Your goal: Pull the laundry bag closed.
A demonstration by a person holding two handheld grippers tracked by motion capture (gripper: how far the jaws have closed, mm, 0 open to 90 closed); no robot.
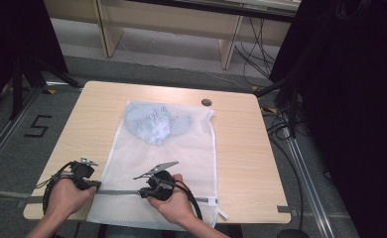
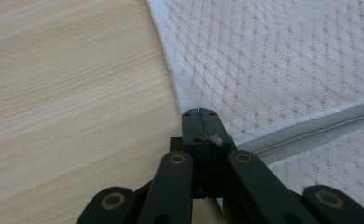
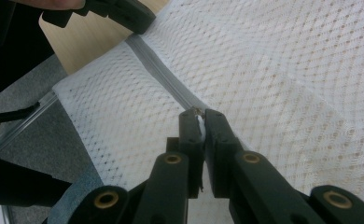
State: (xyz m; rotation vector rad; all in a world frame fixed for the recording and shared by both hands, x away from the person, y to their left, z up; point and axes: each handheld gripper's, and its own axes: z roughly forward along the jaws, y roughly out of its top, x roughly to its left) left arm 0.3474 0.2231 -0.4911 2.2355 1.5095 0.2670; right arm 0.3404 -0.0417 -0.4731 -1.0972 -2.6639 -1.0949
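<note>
A white mesh laundry bag (image 1: pixel 181 153) lies flat on the wooden table (image 1: pixel 241 148), with a light blue garment (image 1: pixel 154 121) inside its far end. A grey zipper (image 1: pixel 119 192) runs across the near end. My left gripper (image 1: pixel 96 185) is shut on the bag's left edge (image 2: pixel 189 100), right where the zipper (image 2: pixel 311 130) ends. My right gripper (image 1: pixel 141 193) sits on the zipper line, shut on the small white zipper pull (image 3: pixel 200 122). In the right gripper view the left gripper (image 3: pixel 124 14) shows at the top left, at the zipper's (image 3: pixel 157 70) far end.
A small dark round disc (image 1: pixel 206 102) sits near the table's far edge. The bag's near end hangs slightly over the front edge. Black stands and cables (image 1: pixel 281 124) crowd the floor at the right. A "5" mark (image 1: pixel 36 126) is on the floor at the left.
</note>
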